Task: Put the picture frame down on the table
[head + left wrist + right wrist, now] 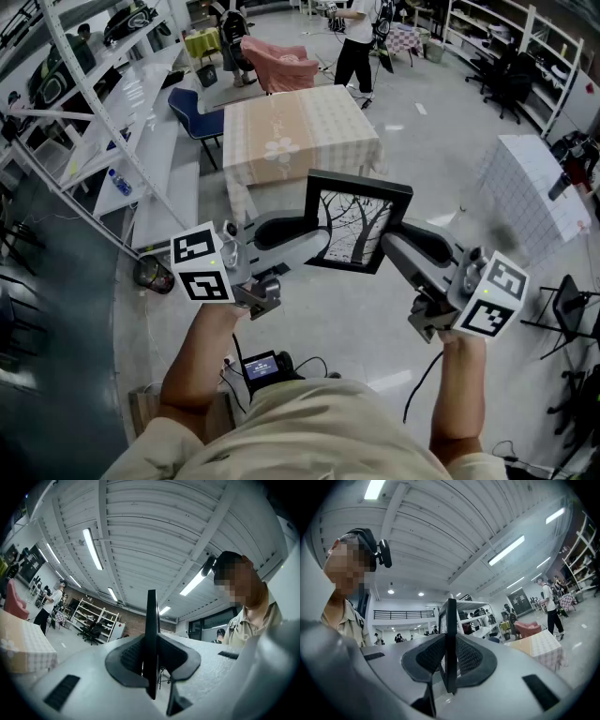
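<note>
A black picture frame [357, 222] with a tree picture hangs in the air in front of me, held by both grippers. My left gripper [319, 246] is shut on its left edge, and my right gripper [389, 242] is shut on its right edge. In the left gripper view the frame [151, 641] shows edge-on, pinched between the dark pads [129, 660]. The right gripper view has the same edge-on frame [450, 641] clamped between its pads [469, 660]. The table [300, 131], under a checked beige cloth with a flower, stands a little way ahead, beyond the frame.
White shelving [103, 122] runs along the left. A blue chair [192, 114] and a pink armchair [277, 64] stand by the table. A person [356, 42] stands beyond it. A white covered block [534, 187] is on the right. Cables and a small device [262, 367] lie by my feet.
</note>
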The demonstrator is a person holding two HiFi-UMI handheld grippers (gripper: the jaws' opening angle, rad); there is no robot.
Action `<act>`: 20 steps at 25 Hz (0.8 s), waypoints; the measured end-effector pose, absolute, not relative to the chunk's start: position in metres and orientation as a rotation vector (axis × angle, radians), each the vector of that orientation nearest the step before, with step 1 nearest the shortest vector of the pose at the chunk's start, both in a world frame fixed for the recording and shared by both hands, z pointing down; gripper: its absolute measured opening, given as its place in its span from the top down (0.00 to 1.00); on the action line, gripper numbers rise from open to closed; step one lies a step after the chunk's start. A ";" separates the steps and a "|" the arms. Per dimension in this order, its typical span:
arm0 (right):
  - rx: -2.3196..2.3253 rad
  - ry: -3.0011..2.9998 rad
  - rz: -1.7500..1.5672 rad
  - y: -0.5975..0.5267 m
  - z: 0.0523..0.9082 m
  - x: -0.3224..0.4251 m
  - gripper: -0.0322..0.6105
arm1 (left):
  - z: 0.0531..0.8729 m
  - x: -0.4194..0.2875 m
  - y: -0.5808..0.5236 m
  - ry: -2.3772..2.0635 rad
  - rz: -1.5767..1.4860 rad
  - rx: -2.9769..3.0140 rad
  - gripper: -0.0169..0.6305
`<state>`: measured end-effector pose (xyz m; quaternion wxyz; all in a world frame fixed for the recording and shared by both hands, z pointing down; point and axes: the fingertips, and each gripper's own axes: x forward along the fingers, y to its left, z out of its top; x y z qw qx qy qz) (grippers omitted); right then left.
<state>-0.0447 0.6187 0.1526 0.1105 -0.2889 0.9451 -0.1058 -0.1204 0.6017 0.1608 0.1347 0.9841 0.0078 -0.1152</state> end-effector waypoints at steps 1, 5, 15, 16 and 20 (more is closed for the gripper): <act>-0.848 2.776 -0.311 0.618 0.153 -0.045 0.84 | 0.161 -0.120 0.601 0.022 -0.334 2.852 0.87; -0.847 2.775 -0.311 0.618 0.154 -0.044 0.84 | 0.162 -0.120 0.601 0.021 -0.332 2.853 0.87; -0.839 2.772 -0.315 0.618 0.154 -0.044 0.84 | 0.162 -0.120 0.601 0.014 -0.323 2.852 0.87; -0.837 2.773 -0.315 0.618 0.155 -0.044 0.84 | 0.163 -0.120 0.601 0.012 -0.322 2.852 0.87; -0.829 2.767 -0.320 0.617 0.155 -0.044 0.84 | 0.163 -0.120 0.601 0.007 -0.318 2.851 0.87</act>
